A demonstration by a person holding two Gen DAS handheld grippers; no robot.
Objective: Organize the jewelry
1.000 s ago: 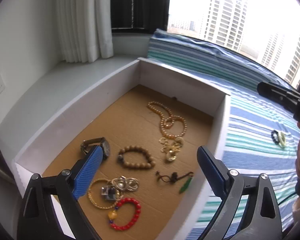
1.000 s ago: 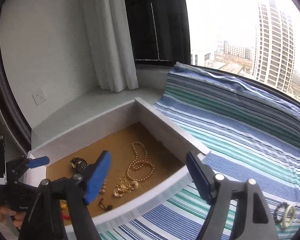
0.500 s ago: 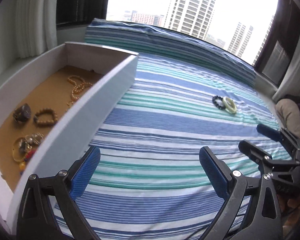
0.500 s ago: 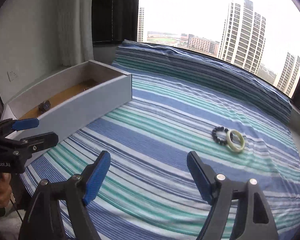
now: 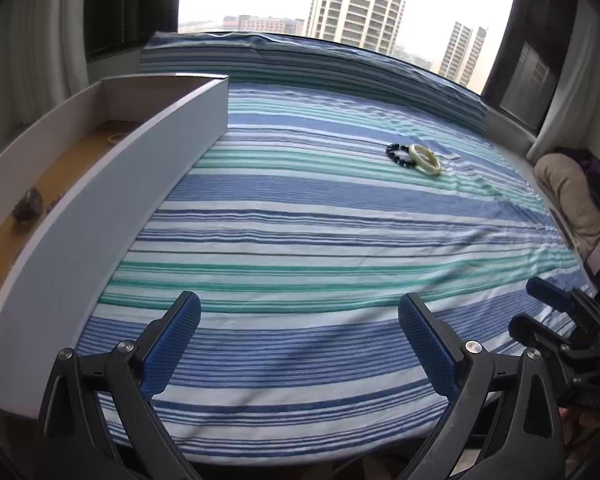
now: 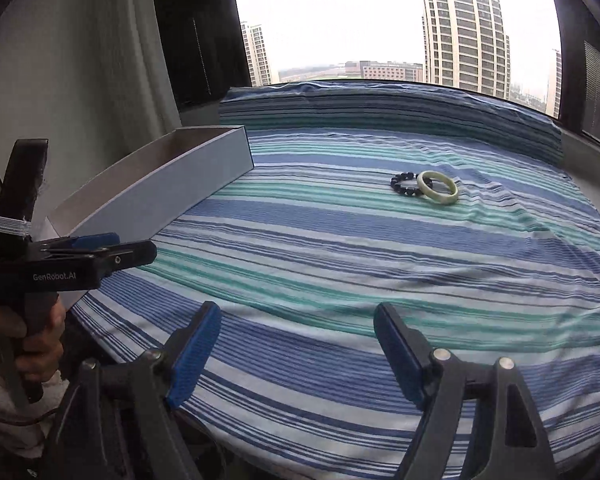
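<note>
A pale green bangle and a dark beaded bracelet lie touching each other on the striped bedspread, far ahead of both grippers. My left gripper hangs open over the near part of the bed, nothing between its blue pads. My right gripper is open too, likewise with nothing in it, and shows in the left wrist view as right gripper at the lower right. The white jewelry box stands at the left; a watch and beads show on its brown floor.
A padded striped bolster runs along the window at the back. Clothing is piled off the bed's right side. A hand holds the left gripper's handle at the left edge. Curtains and a wall stand behind the box.
Both views swung from over the box to the right, across the bedspread. The box slid to the left edge and the two bracelets on the bed came into view ahead. Both grippers stayed open.
</note>
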